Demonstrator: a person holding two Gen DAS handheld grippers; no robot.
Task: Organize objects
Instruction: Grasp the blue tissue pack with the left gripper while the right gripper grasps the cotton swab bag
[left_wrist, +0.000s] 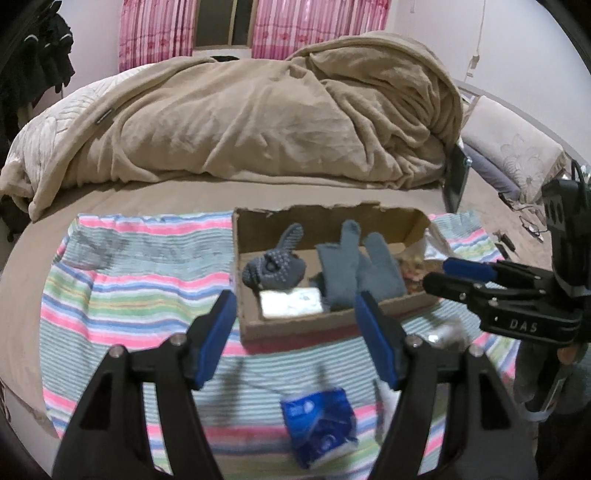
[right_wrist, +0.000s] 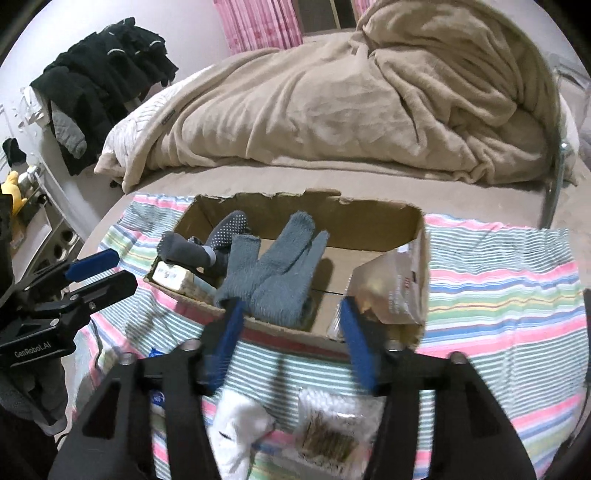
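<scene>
Left gripper, right gripper: jaws spread, empty. Tissue pack below left jaws; descend squarely, clamp its sides, carry to cardboard box.

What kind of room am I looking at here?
Most likely a bedroom in a home: a bed with a rumpled beige blanket, pink curtains at a window, and dark clothes piled by the wall.

The bed carried a heaped tan blanket far beyond the jaws and a striped towel under them, spread over its tan sheet. On the towel sat a cardboard box just ahead of the jaws
</scene>
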